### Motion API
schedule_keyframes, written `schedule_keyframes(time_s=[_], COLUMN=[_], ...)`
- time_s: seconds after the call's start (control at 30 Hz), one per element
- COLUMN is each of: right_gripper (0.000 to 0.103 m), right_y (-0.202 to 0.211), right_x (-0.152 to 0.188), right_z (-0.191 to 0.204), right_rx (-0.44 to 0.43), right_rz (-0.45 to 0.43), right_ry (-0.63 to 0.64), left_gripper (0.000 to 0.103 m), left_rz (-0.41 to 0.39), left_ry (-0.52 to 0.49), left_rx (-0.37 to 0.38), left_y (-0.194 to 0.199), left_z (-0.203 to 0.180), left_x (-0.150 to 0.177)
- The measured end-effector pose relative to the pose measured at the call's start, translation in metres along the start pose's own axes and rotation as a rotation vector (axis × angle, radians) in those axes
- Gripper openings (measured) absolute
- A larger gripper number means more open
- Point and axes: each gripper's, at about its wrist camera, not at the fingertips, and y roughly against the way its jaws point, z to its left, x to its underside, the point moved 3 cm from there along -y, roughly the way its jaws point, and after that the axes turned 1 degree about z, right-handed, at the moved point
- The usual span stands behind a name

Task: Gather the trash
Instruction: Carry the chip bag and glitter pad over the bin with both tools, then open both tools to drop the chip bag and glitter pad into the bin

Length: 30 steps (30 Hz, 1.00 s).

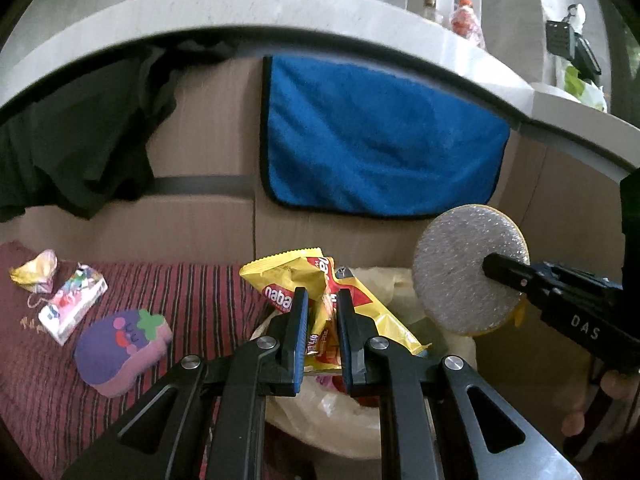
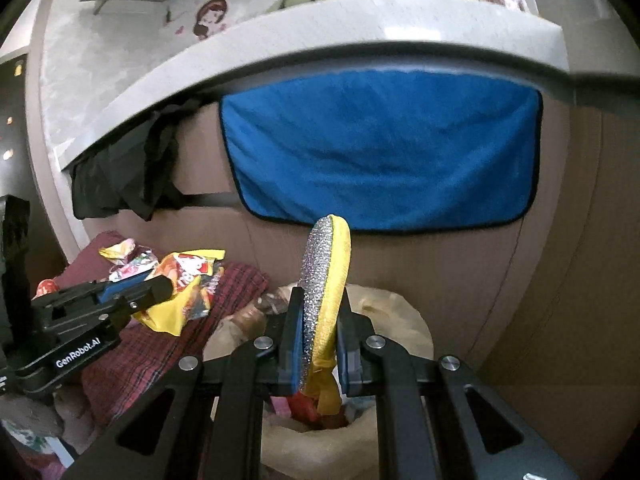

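— Nearest the lens of the left wrist camera, what is held?

— A yellow snack wrapper (image 1: 320, 292) is clamped between the blue-padded jaws of the left gripper (image 1: 322, 300). It is carried over the mouth of a trash bin (image 1: 352, 416) lined with a pale plastic bag, where other wrappers can be seen.

— And the right gripper (image 2: 319, 300)?

— Its jaws are closed on a round scrubbing pad (image 2: 326, 280), silver mesh on one face and yellow on the other, held on edge above the same bin (image 2: 396, 312). From the left view the right gripper (image 1: 490, 266) is seen pinching that pad (image 1: 466, 268) by its rim.

— What is seen beside the bin?

— A striped red cloth (image 1: 192, 292) is spread to the left of it. On the cloth lie a purple eggplant-shaped sponge (image 1: 120, 348), a small colourful packet (image 1: 74, 302) and, toward the cloth's far left corner, a crumpled wrapper (image 1: 34, 272).

— Farther back?

— A cardboard wall (image 1: 208, 136) is seen, with a blue towel (image 1: 380, 140) and a dark garment (image 1: 76, 144) hung over it under a pale ledge (image 1: 280, 8). Two bottles (image 1: 466, 18) stand on the ledge.
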Motion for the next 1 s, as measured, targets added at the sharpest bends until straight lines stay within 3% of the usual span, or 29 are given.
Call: schedule_keyframes(time_s=[0.43, 0.87, 0.97, 1.0], right_gripper=[0.012, 0.012, 0.013, 0.015], right_y=[-0.03, -0.054, -0.059, -0.061], right_x=[0.009, 0.019, 0.021, 0.021], right_z=[0.003, -0.007, -0.008, -0.008], right_rx=[0.069, 0.055, 0.056, 0.05], right_rz=[0.078, 0.133, 0.146, 0.15], right_ry=[0.038, -0.018, -0.019, -0.021], left_gripper=[0.015, 0.015, 0.019, 0.026], left_rz=[0.064, 0.12, 0.128, 0.149], left_ry=[0.026, 0.016, 0.031, 0.051], left_rx=[0.057, 0.077, 0.102, 0.122], left_y=[-0.031, -0.057, -0.064, -0.069], left_z=[0.018, 0.009, 0.011, 0.014], left_x=[-0.008, -0.001, -0.003, -0.003])
